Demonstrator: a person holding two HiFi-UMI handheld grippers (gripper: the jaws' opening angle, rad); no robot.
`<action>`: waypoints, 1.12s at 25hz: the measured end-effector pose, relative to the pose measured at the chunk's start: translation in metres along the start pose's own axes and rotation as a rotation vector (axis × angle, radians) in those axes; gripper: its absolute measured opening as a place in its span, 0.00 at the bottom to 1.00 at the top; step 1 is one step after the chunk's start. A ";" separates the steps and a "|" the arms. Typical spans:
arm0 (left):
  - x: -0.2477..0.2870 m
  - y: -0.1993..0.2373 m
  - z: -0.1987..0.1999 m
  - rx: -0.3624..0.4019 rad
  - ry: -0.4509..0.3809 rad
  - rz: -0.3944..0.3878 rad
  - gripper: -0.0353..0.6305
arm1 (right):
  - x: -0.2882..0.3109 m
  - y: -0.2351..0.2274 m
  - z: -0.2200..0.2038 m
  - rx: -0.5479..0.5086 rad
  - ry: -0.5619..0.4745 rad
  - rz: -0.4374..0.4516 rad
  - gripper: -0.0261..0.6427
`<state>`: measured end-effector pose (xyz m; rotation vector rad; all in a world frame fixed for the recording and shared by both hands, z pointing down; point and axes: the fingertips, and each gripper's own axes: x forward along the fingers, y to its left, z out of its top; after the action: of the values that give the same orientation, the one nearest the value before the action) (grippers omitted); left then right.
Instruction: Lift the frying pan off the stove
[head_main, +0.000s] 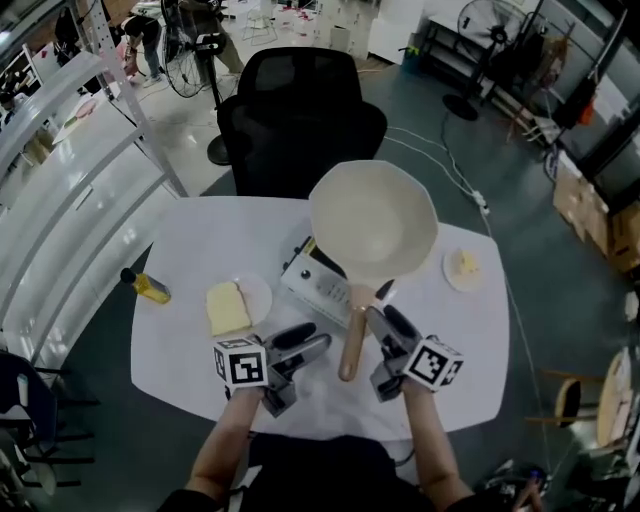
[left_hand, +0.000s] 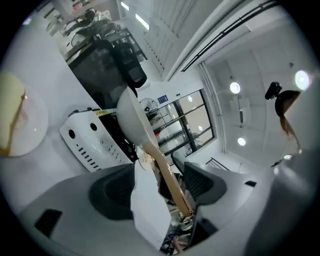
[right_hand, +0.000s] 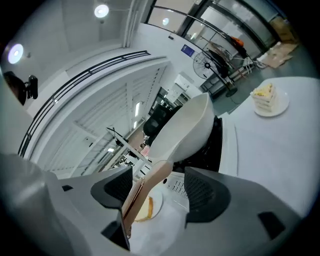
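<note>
The cream frying pan (head_main: 373, 218) hangs tilted over the small white stove (head_main: 312, 285), and its wooden handle (head_main: 350, 340) points toward me. My left gripper (head_main: 322, 343) reaches the handle from the left, my right gripper (head_main: 385, 318) from the right. In the left gripper view the handle (left_hand: 167, 180) runs between the narrowed jaws against the right one. In the right gripper view the handle (right_hand: 150, 192) lies against the left jaw, below the pan bowl (right_hand: 182, 130). Both grippers look shut on the handle.
A plate with a yellow slice (head_main: 232, 305) lies left of the stove, and a yellow bottle (head_main: 148, 288) lies near the table's left edge. A small plate with cake (head_main: 464, 268) sits at the right. A black office chair (head_main: 300, 115) stands behind the white table (head_main: 200, 240).
</note>
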<state>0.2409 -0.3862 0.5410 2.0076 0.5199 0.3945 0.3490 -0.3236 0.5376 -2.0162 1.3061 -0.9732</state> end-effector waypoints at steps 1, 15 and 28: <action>0.005 -0.005 0.000 -0.034 0.005 -0.030 0.50 | 0.003 -0.003 -0.001 0.035 0.005 0.003 0.50; 0.084 -0.024 -0.027 -0.251 0.290 -0.263 0.51 | 0.063 0.000 0.011 0.197 0.117 0.225 0.50; 0.093 -0.026 -0.045 -0.093 0.399 -0.267 0.25 | 0.080 0.007 0.001 0.249 0.219 0.295 0.40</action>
<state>0.2941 -0.2938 0.5437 1.7445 0.9864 0.6442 0.3679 -0.3998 0.5538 -1.5147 1.4647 -1.1716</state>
